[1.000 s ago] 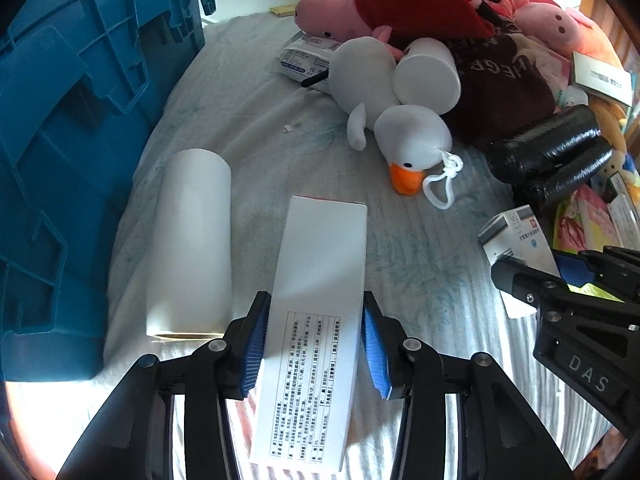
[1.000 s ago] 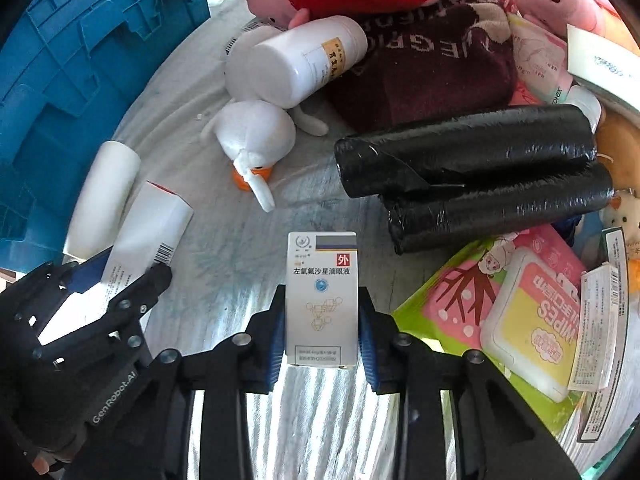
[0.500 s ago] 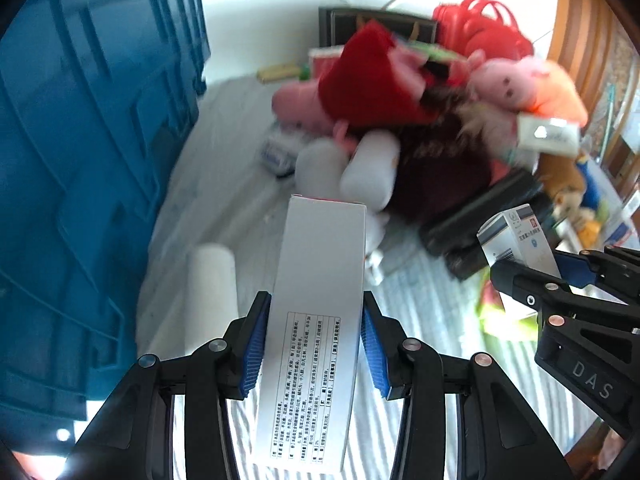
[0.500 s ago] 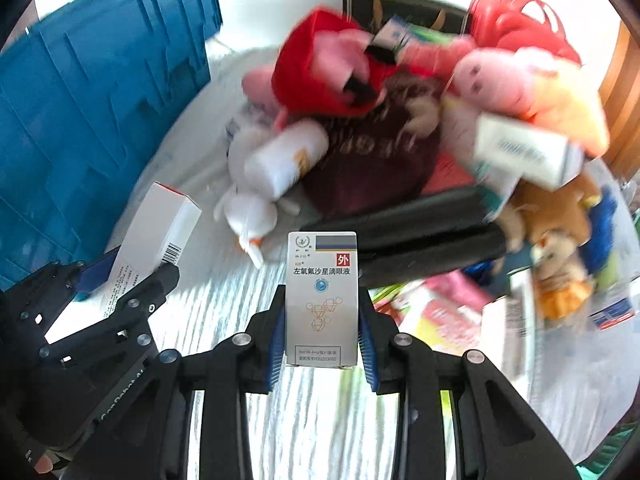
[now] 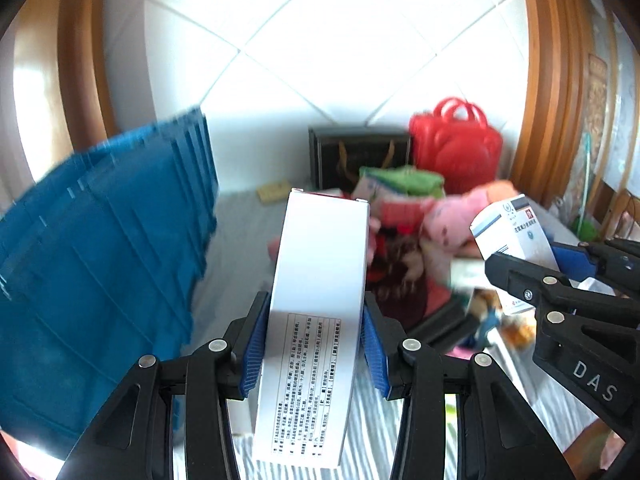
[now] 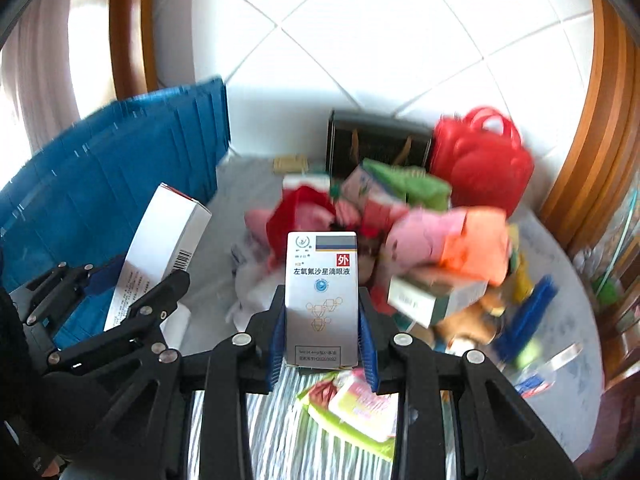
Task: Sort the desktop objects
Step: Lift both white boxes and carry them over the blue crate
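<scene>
Two grippers are raised above a cluttered table, each clamped on one carton. The left gripper (image 5: 315, 350) grips a tall white carton (image 5: 320, 280) between its blue pads (image 5: 253, 344), a bordered panel of small print facing the camera, too fine to read. The right gripper (image 6: 322, 334) pinches a smaller eye-drop box (image 6: 321, 298) printed "左氧氟沙星滴眼液", with a red square marked "外". The right gripper's black frame reads "DAS" in the left view. One blue plastic crate (image 6: 120, 168) stands at left. Behind the cartons, one red handbag (image 6: 482, 162) and one dark gift bag (image 6: 376, 146) back a blurred heap of what appear to be pink plush toys (image 6: 424, 236). One wet-wipes pack (image 6: 362, 406) lies below on the striped cloth.
</scene>
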Tool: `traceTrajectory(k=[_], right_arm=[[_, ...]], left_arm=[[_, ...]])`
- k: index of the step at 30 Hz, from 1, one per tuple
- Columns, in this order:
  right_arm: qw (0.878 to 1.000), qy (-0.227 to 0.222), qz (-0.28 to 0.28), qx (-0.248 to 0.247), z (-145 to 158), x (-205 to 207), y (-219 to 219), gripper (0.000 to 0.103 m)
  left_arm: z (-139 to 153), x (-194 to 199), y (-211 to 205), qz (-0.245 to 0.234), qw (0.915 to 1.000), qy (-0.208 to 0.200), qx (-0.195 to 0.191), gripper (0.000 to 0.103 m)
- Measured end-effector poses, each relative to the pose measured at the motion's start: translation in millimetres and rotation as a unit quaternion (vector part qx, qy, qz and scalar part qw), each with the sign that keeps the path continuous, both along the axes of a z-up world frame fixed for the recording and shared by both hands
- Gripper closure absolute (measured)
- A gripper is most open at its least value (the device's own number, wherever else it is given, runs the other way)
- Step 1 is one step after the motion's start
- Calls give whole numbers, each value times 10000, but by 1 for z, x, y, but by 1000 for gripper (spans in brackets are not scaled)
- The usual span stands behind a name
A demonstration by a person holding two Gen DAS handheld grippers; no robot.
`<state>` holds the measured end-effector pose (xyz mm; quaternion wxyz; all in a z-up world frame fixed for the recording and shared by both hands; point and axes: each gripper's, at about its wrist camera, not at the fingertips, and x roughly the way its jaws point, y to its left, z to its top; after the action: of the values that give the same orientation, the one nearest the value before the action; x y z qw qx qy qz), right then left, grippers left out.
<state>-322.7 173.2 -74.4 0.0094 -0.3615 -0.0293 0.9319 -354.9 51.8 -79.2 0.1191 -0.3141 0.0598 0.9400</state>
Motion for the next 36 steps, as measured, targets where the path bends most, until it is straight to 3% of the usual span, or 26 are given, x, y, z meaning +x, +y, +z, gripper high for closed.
traceTrajectory(k=[9, 18, 27, 36], right_arm=[[9963, 594, 596, 145, 61, -4, -40, 72], [9805, 1098, 1631, 76, 112, -14, -138, 72], [9562, 1189, 2673, -123, 126, -31, -266, 72], [9493, 813, 3036, -21, 100, -55, -348, 72]], left_arm=[[61, 14, -38, 549, 9958, 727, 99, 61], [107, 19, -134, 1570, 9796, 1254, 64, 61], [105, 11, -254, 2591, 9587, 1160, -172, 61], [79, -6, -331, 3004, 9496, 884, -137, 61]])
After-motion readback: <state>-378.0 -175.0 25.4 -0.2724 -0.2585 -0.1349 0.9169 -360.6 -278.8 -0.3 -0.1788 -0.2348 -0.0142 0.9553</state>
